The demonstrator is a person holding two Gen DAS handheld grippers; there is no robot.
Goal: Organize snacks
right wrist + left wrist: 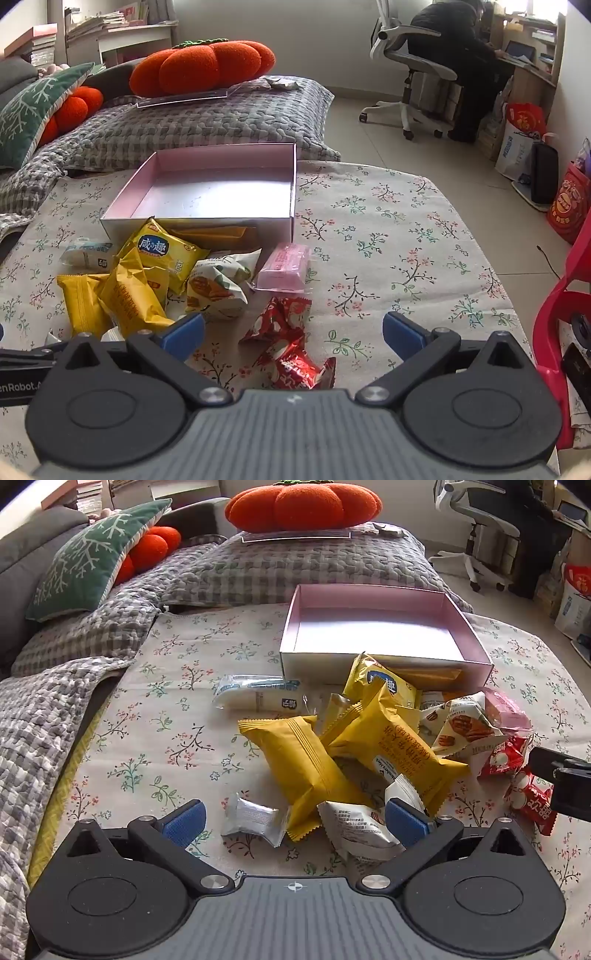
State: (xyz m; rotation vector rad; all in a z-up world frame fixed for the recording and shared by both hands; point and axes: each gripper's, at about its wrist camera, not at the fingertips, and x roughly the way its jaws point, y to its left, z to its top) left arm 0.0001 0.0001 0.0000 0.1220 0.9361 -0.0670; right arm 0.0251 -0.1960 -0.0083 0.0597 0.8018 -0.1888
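1. Left gripper (295,821): jaws held wide, nothing gripped, low over the yellow packets (303,762).
2. Pink box (199,221): seen empty, behind the snack pile on the table (406,236).
3. Right gripper (293,332): jaws apart above the red wrappers (291,343); one wrapper is best pinched mid-body.

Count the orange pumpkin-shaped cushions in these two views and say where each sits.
2. One orange pumpkin cushion sits atop the grey quilt; the second is partly hidden behind the green pillow. Others may be hidden.
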